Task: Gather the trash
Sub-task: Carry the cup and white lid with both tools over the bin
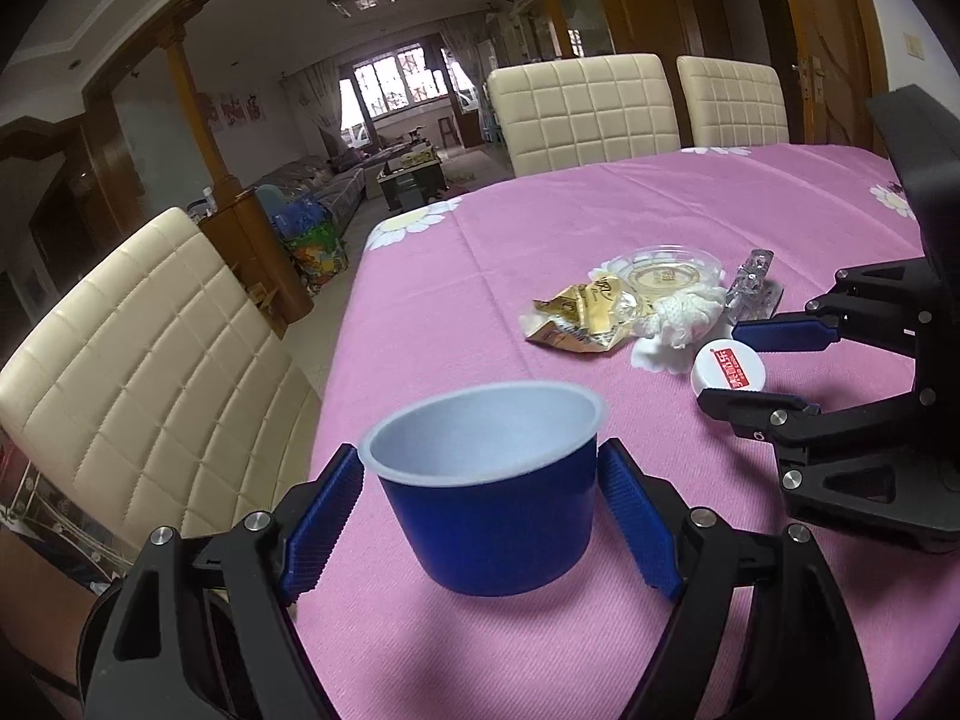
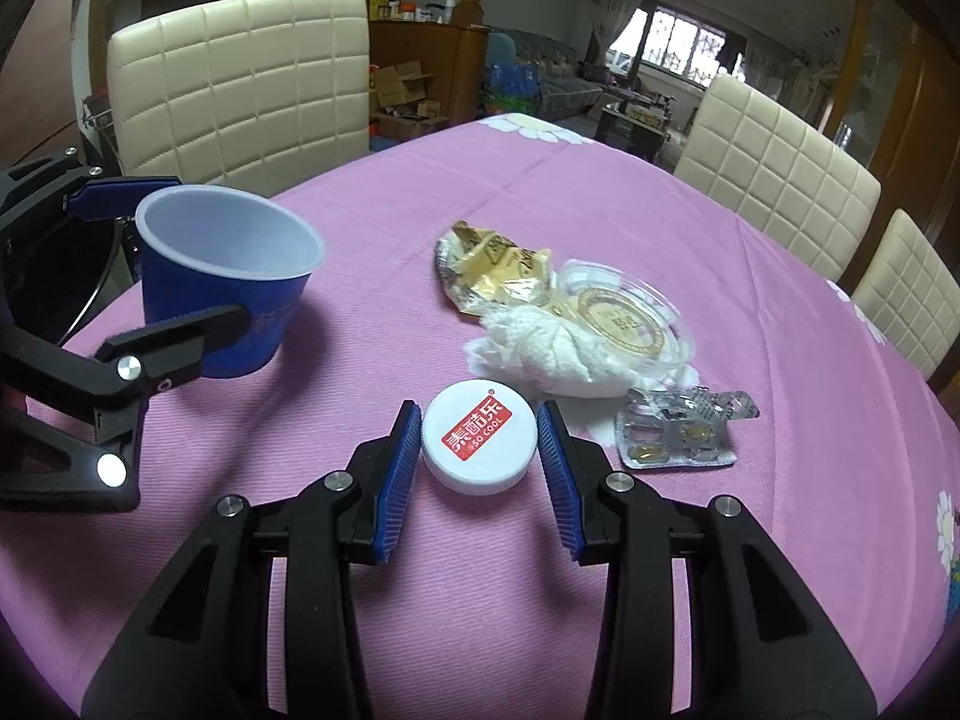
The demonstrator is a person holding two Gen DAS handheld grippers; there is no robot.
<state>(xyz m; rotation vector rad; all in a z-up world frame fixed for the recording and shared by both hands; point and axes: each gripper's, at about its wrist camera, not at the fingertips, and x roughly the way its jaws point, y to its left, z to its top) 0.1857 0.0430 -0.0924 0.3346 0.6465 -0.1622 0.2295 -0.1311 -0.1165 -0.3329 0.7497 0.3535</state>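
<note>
Left wrist view: left claw pinching upright blue cup on pink-clothed counter, pads against its sides; wrapper and tissue beyond. Right wrist view: right claw half spread around white cap, contact unclear; blister pack just beside.

Blue cup between left tool pads

Cream quilted chairs surround the pink-clothed table; distant bright window.
</note>
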